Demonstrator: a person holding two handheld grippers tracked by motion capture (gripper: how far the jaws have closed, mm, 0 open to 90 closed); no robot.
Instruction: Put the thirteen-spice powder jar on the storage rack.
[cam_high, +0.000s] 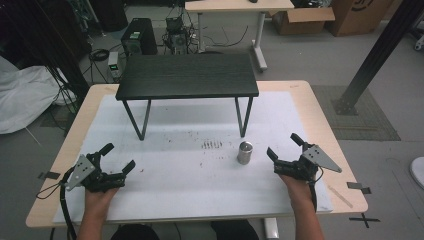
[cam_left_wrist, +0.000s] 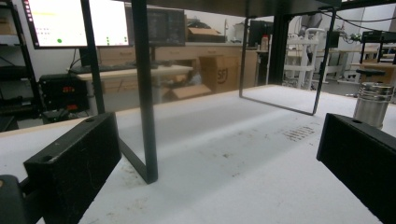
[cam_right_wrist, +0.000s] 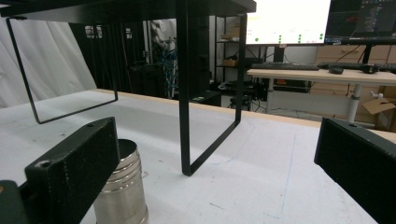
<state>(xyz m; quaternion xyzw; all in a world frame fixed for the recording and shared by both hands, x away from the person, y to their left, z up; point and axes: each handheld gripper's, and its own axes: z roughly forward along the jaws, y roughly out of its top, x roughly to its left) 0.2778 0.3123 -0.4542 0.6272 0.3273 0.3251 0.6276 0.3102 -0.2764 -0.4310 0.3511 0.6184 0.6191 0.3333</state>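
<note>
Both grippers rested with jaws spread wide and empty, the right gripper (cam_high: 285, 146) near the steel canister (cam_high: 245, 152) standing before the black riser shelf (cam_high: 187, 76), so reaching and pinching it apparently came next; the left gripper (cam_high: 119, 156) sat well apart.

A light wooden table (cam_high: 320, 117) carries a white mat (cam_high: 190, 170) over most of its top, and on the mat stand a small black shelf (cam_high: 187, 75) on thin metal legs toward the far side and a metal can (cam_high: 245, 152) near its right front leg.
</note>
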